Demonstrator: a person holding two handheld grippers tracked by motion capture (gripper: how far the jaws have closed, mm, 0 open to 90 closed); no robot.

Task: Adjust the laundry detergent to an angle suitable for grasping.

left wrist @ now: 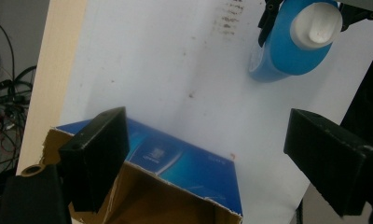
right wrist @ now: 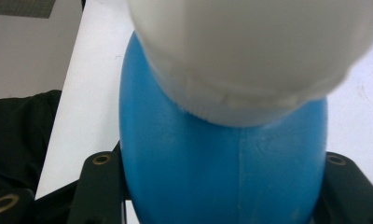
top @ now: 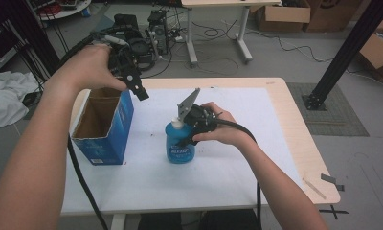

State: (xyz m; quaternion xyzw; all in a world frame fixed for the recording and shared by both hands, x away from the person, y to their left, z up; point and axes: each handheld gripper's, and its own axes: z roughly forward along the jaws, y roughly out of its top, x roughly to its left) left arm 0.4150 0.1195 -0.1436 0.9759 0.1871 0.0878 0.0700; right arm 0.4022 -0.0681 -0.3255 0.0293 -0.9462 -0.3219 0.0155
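The right gripper [top: 189, 128] has its two black fingers [right wrist: 98, 186] pinching the body of the blue plastic bottle with a white cap [top: 180, 143], one on each flank. In the right gripper view the bottle's rounded blue shoulder sits between the fingers, with the white cap close to the camera and out of focus. The bottle stands upright on the white-topped worktop with pale wooden edges [top: 256, 143], near its middle. The right hand [top: 218, 127] grips the gripper body from the right, and the cable trails back along the forearm.

The left gripper [top: 132, 79] has its fingers [left wrist: 96, 158] spread wide with nothing between them. It hangs above the open-topped blue cardboard box with a brown inner lining [top: 103, 127], at the box's far right corner, clear of the card. In the left gripper view the box's open mouth and blue side wall lie below the fingers, and the bottle appears further off, clamped by the other gripper. The left hand [top: 86, 67] holds the gripper from above.

The box stands on the worktop to the left of the bottle, apart from it.
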